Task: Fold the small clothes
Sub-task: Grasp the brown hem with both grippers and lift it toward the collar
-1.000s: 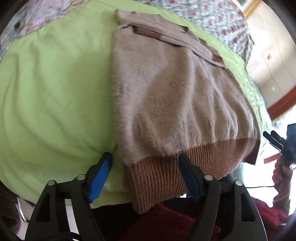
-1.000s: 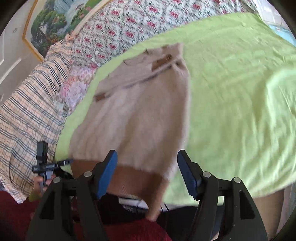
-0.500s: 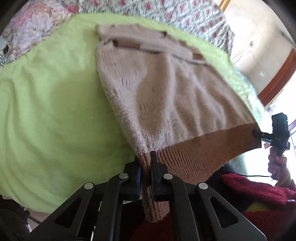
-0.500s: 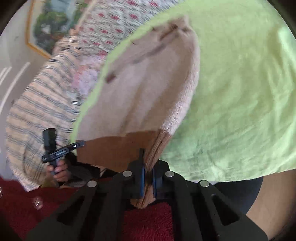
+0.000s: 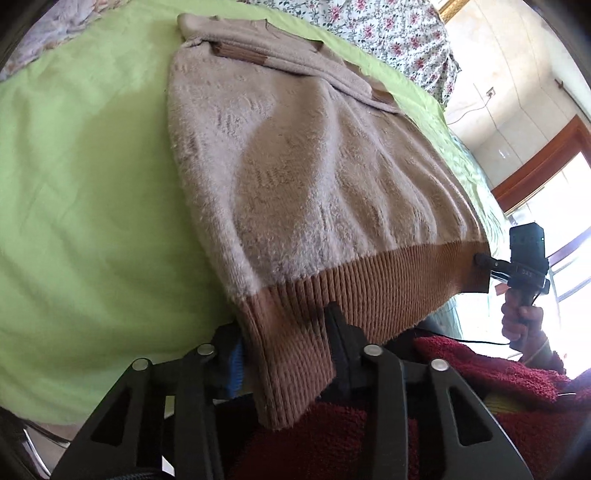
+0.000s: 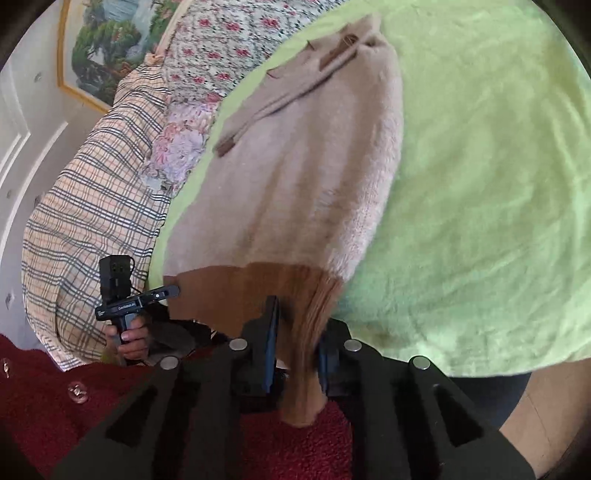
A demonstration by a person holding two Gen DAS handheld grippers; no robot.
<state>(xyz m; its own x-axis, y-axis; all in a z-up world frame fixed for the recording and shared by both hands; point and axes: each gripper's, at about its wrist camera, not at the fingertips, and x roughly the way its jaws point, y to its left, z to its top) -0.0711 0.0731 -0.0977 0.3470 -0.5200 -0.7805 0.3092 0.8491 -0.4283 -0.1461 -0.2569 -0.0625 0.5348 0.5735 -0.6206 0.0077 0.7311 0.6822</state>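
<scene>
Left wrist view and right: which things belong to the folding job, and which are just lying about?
Job: beige sweater; left tongs and right tongs, both clamped on its brown hem; green blanket under it.
Lying about: floral bedspread, plaid quilt, framed picture.

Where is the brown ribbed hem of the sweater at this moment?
The hem hangs over the near edge of the green blanket, with one corner between the left tongs and the other between the right tongs.
</scene>
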